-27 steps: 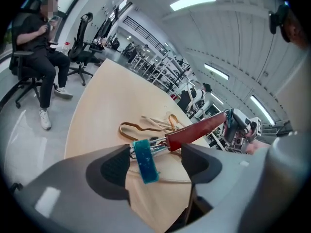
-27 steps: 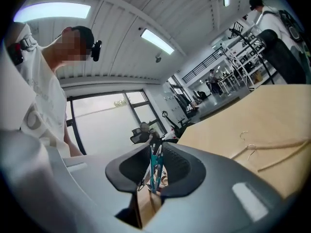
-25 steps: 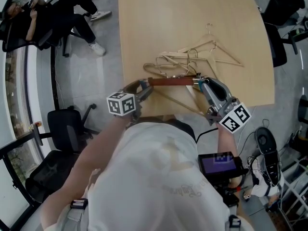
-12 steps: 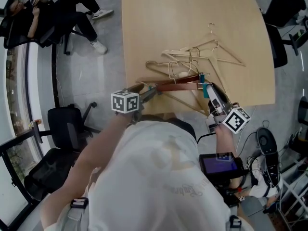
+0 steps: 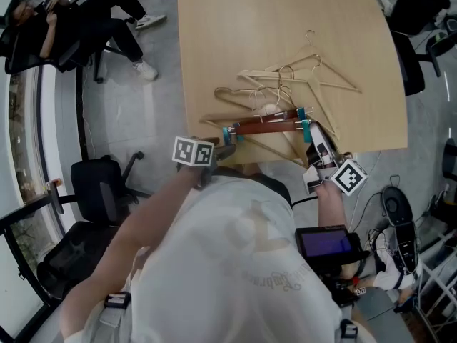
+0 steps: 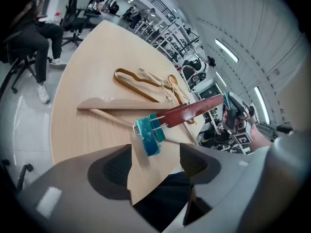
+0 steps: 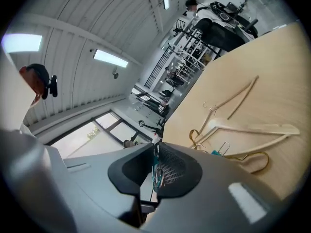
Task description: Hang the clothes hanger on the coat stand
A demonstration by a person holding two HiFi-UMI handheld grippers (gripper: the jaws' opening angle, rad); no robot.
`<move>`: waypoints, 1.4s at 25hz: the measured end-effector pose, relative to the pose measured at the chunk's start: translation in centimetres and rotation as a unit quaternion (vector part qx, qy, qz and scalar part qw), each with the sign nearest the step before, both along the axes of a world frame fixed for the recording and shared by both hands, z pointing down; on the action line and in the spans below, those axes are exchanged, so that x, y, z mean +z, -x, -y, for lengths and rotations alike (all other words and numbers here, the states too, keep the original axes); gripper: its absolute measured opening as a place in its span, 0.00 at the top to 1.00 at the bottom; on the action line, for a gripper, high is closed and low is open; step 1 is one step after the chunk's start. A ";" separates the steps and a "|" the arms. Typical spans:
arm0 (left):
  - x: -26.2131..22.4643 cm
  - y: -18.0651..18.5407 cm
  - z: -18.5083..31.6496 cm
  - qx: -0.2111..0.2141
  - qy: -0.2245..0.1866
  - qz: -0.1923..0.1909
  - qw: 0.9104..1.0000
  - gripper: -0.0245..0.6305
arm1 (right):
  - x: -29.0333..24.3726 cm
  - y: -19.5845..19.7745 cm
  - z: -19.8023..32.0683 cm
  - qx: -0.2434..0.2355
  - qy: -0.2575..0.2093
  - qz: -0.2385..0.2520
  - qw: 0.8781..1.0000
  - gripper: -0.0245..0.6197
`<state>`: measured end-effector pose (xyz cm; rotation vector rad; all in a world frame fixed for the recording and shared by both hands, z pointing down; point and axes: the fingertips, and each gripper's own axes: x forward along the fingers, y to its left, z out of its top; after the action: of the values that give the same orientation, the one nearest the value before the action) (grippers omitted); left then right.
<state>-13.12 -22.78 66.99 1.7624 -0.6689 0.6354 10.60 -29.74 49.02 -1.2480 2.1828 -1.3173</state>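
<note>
**Red hanger at counter edge, right end gripped**

1 counter [image 5: 214, 34]. 1 red hanger [image 5: 264, 126] at its near edge, with at least 3 pale hangers [image 5: 314, 73] behind.

2 grippers:
- right gripper [image 7: 155, 166]: jaws just closed, pinching the red hanger's right clip.
- left gripper [image 6: 155, 154]: jaws apart, empty.

2 teal clips [image 5: 227, 134].

Since a second ago, the left gripper has backed off the hanger's left end.

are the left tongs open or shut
Open: in the left gripper view the left tongs stand wide apart, and the teal clip by their tips is not pinched.
</note>
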 end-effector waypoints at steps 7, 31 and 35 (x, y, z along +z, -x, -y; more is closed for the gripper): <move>1.2 -1.1 0.3 -0.018 0.028 -0.018 0.999 0.57 | 0.6 -0.4 -2.6 0.014 0.009 0.032 0.999 0.93; -8.5 -2.6 5.3 0.081 -0.154 -0.039 0.984 0.81 | -7.9 -2.2 -11.3 0.124 -0.113 -0.038 0.985 0.93; -10.3 -3.5 9.0 0.102 -0.204 -0.054 0.972 0.81 | -8.8 -2.1 -10.7 0.142 -0.148 -0.053 0.977 0.93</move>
<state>-9.59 -31.77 56.74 2.2536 -0.5755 0.5615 12.68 -19.05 40.25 -1.4659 2.0764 -0.7976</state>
